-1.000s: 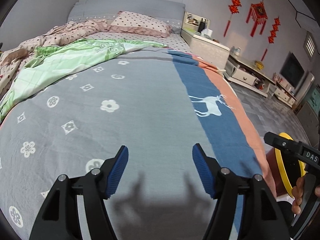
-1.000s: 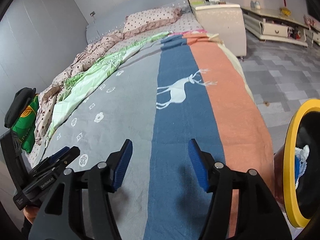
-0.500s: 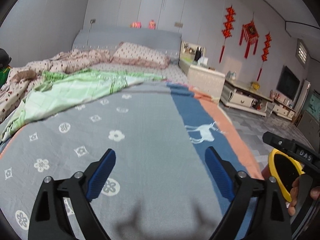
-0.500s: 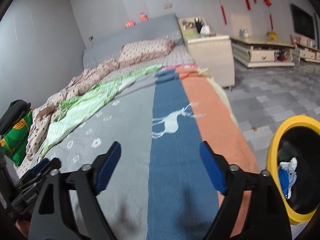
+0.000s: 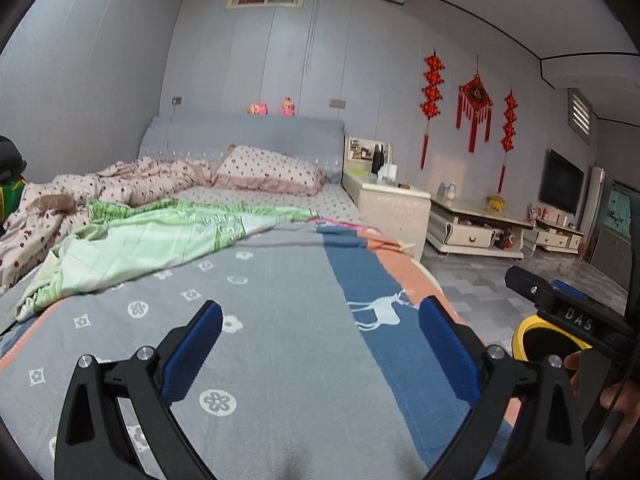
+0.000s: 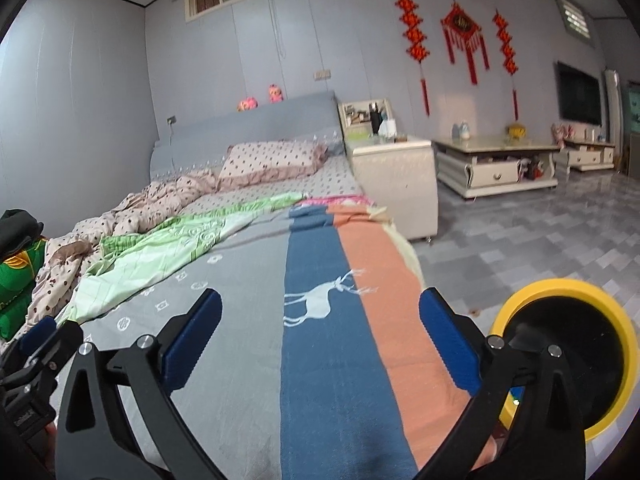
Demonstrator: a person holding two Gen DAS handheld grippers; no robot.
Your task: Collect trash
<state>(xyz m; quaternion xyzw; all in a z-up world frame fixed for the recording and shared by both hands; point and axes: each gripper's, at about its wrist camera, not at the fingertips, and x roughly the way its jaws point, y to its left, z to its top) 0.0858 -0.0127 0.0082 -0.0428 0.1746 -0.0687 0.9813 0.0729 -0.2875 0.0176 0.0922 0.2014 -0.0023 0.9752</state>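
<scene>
left wrist view: the left gripper [image 5: 320, 336] hangs over the bed cover [image 5: 280, 320], a grey spread with white flower marks, a blue band bearing a white deer [image 5: 380, 308] and an orange band along the bed's right edge. its jaws have just been opening and now stand spread wide, with nothing but the cover showing between the blue pads [image 5: 192, 344]. at the right of the bed, low beside its near corner, a yellow-rimmed bin [image 5: 536, 340] shows in part behind the right gripper [image 5: 560, 304], whose black body carries white lettering; fingers of the person's hand [image 5: 616, 400] wrap its handle. farther up the bed lie a green sheet [image 5: 152, 240], a dotted pink quilt [image 5: 132, 180] and a dotted pillow [image 5: 268, 168] against the grey headboard. no loose trash can be made out on the cover. right wrist view: the right gripper [image 6: 320, 332] also hangs over the bed cover [image 6: 320, 360], above the blue and orange bands. its jaws have just been opening too and stand spread wide, nothing held. the yellow-rimmed bin [image 6: 560, 292] stands on the floor just right of the bed's near end, its dark mouth turned to the camera and partly hidden by the right finger; its contents cannot be told. the left gripper [image 6: 40, 344] shows at the left of the bed cover, low in view. a white cabinet [image 6: 396, 184] stands at the bed's right side near the pillow [image 6: 272, 160].
</scene>
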